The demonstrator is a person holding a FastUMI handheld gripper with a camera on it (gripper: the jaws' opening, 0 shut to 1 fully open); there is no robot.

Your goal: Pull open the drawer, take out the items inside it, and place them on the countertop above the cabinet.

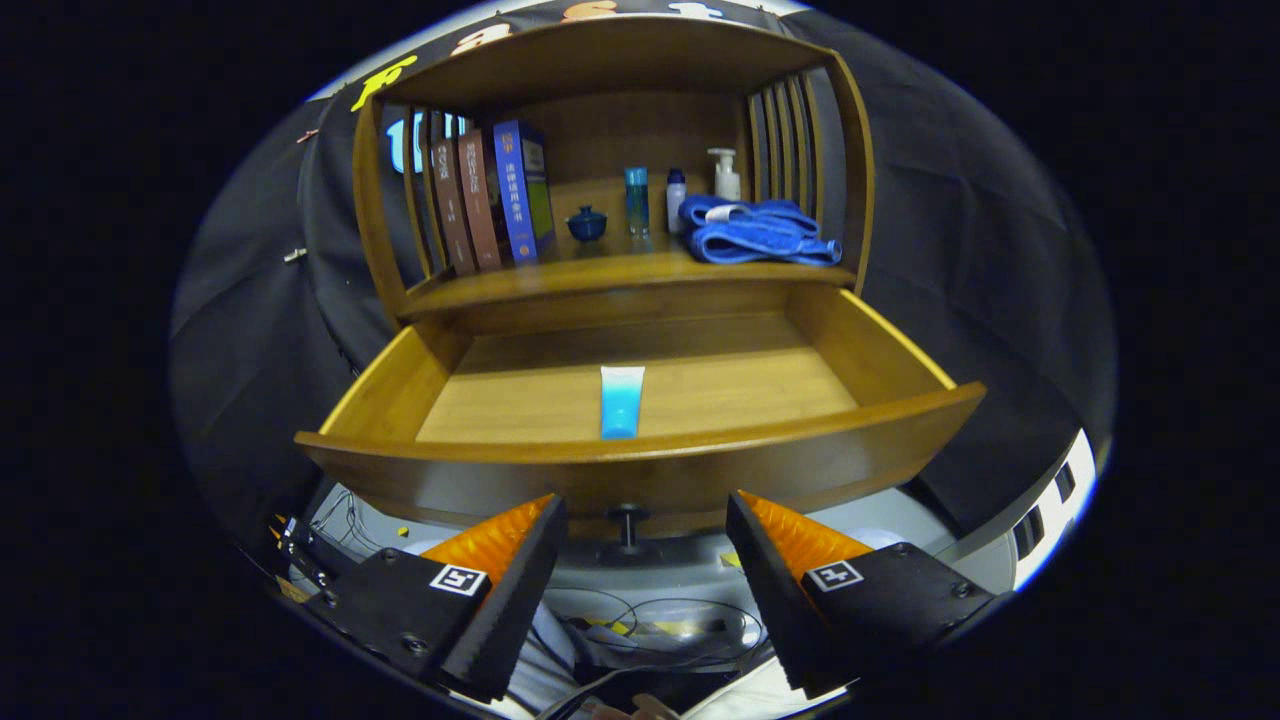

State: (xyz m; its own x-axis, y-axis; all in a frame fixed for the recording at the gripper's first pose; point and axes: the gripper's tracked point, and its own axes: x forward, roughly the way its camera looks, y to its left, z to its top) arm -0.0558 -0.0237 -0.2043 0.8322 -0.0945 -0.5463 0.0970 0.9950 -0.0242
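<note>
The drawer [640, 450] stands pulled out of the wooden cabinet [610, 60]; a blue tube [621, 400] lies on its floor near the front wall, at twelve o'clock from the hand-held gripper [645, 515]; the hand-held gripper is released, fingers spread wide and grasping nothing, the drawer's dark knob [627, 520] between them; on the counter [620, 272] above, books [490, 195] stand at eleven o'clock, then a small blue lidded pot [587, 222], two bottles [637, 200], a pump dispenser [725, 175] and folded blue cloth [755, 232] at one o'clock.
</note>
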